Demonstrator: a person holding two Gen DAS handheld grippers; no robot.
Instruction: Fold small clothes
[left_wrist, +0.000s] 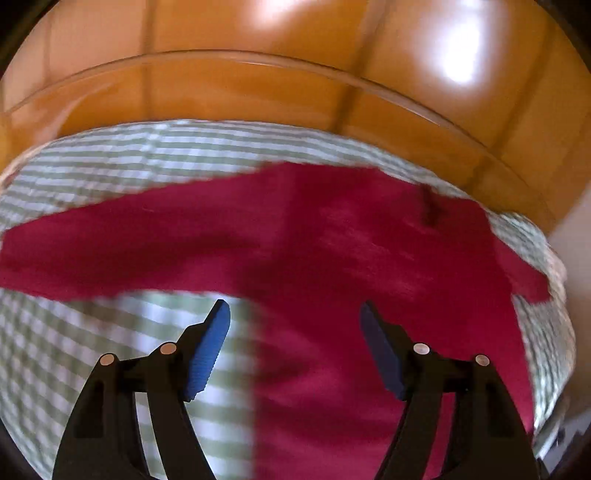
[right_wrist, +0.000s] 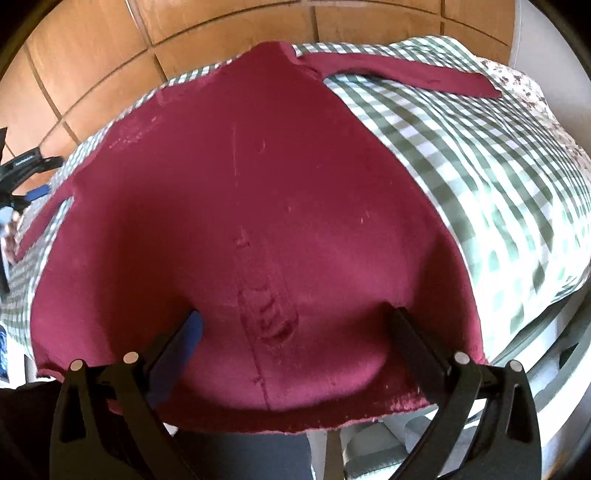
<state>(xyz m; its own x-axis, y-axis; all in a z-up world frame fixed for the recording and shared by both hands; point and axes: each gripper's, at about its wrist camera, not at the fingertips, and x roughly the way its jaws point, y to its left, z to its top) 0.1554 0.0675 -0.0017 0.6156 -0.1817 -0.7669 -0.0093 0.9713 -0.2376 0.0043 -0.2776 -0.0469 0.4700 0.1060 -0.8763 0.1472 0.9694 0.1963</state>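
A dark red long-sleeved top (right_wrist: 258, 184) lies spread flat on a green-and-white checked cloth (right_wrist: 461, 166). One sleeve (right_wrist: 406, 77) stretches out to the far right, and the other (right_wrist: 44, 218) runs off to the left. My right gripper (right_wrist: 295, 315) stands wide open over the near part of the top, fingers down at the fabric with nothing pinched between them. In the left wrist view the top (left_wrist: 369, 240) fills the middle, its sleeve (left_wrist: 92, 251) reaching left. My left gripper (left_wrist: 293, 308) hovers open above the top's edge, holding nothing, and shows again at the left edge (right_wrist: 26, 173).
Orange-brown floor tiles (left_wrist: 258, 85) lie beyond the checked cloth (left_wrist: 147, 147) in both views. A floral fabric (right_wrist: 535, 92) peeks out at the cloth's far right corner. A pale frame (right_wrist: 535, 354) sits below the cloth's right edge. Dark clothing (right_wrist: 258, 458) shows at the bottom.
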